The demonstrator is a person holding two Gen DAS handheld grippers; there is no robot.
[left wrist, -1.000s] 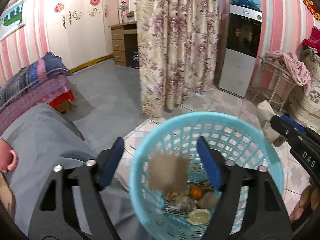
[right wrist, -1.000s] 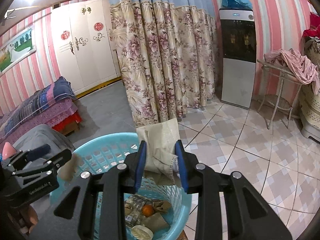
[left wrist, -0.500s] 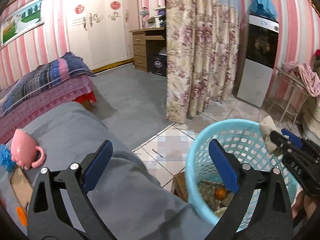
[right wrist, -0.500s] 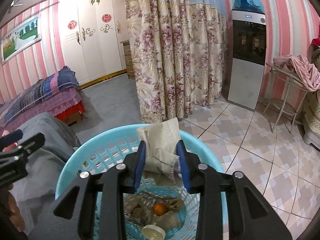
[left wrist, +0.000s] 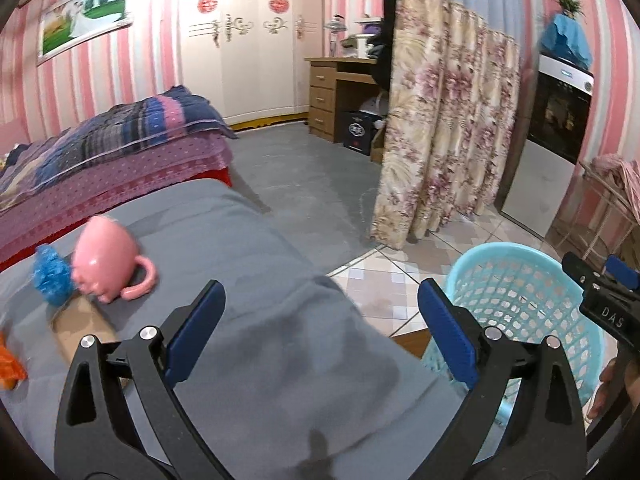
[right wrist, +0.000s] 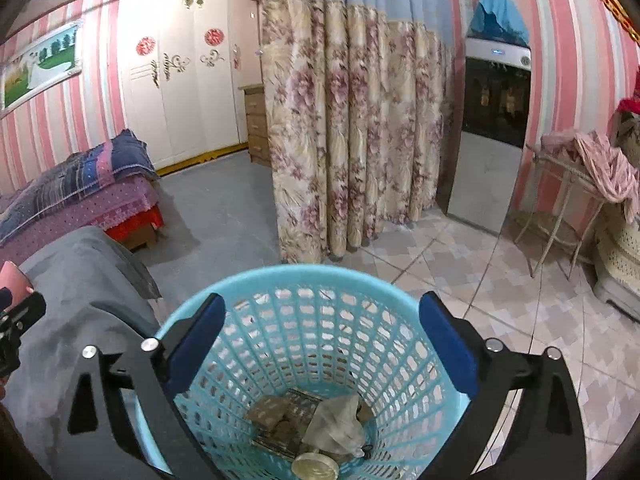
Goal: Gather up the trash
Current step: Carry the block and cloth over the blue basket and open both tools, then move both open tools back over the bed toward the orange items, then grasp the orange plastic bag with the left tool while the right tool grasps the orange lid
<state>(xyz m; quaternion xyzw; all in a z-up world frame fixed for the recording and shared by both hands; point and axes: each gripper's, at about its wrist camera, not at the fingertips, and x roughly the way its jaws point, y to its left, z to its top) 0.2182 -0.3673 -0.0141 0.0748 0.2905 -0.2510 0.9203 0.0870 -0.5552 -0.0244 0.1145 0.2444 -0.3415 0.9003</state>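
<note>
Right gripper (right wrist: 322, 340): its jaws have just been opening and now stand wide and empty over the blue basket (right wrist: 404, 308); the crumpled paper (right wrist: 336, 424) they pinched half a second ago lies inside.
Meaning: one more piece looks collected; this hand is free.
Basket contents: the paper, a flat foil-like pack (right wrist: 296, 408), a round lid (right wrist: 315, 468) and brown scraps; the orange ball seen earlier is now hidden.
Left gripper (left wrist: 320, 328): jaws spread wide, nothing between them; the view has swung from the basket to the grey tabletop (left wrist: 280, 340).
Tabletop count: one pink mug (left wrist: 106, 264) on its side, one blue tuft (left wrist: 50, 280) touching it, one cardboard piece (left wrist: 80, 328), one orange scrap (left wrist: 8, 360) at the edge.
Next, likely: the left picks among these.
Baskets: one, on the floor beside the tabletop.
</note>
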